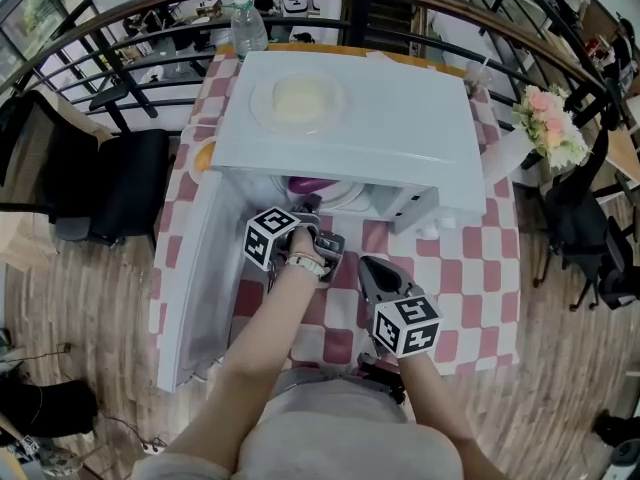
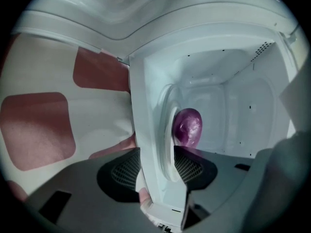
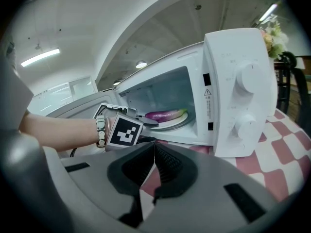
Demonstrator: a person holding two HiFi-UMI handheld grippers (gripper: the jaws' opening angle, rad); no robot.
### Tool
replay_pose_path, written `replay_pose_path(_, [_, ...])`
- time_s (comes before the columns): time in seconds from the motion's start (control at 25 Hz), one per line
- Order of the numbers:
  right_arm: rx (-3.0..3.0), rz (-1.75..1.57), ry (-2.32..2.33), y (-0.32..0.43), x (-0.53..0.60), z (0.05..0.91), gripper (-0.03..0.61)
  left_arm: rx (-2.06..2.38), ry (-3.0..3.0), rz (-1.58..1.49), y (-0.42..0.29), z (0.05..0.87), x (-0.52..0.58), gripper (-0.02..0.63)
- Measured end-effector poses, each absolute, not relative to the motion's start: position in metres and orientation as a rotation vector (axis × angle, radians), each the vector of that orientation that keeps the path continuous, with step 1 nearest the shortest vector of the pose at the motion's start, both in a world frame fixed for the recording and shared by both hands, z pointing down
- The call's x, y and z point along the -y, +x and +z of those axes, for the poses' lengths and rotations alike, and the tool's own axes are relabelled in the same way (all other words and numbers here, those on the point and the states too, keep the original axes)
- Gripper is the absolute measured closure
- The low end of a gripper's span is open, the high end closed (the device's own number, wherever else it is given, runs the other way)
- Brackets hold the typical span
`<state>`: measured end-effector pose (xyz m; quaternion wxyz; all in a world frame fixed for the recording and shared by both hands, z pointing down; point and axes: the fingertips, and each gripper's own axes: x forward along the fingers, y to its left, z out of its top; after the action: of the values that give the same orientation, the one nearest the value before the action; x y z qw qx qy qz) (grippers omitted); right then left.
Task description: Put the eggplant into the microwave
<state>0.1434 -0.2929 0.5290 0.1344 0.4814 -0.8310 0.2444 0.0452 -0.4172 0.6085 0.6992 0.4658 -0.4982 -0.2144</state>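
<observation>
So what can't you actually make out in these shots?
Head view: most of the eggplant, hidden under the microwave top.
Left gripper view: the eggplant's length, seen end-on past the plate rim.
Left gripper view: whether the open left hand-held gripper touches the white edge between its jaws.

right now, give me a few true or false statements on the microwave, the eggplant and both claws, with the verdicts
1. The eggplant lies on a white plate inside the microwave. True.
2. The microwave's door is closed. False: it stands swung open.
3. The right claw is shut and empty. True.
4. The left claw grips the eggplant. False: its jaws stand apart at the microwave's opening, and the eggplant lies beyond them on the plate.
</observation>
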Motion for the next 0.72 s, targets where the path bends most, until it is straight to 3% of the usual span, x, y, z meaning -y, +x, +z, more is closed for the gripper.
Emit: replay_pose_path(0.72, [2.495,0.559,1.434,0.149,0.270,0.489,0.552,1.074,1.310,-0.479,0.044,0.547,0.356,0.423])
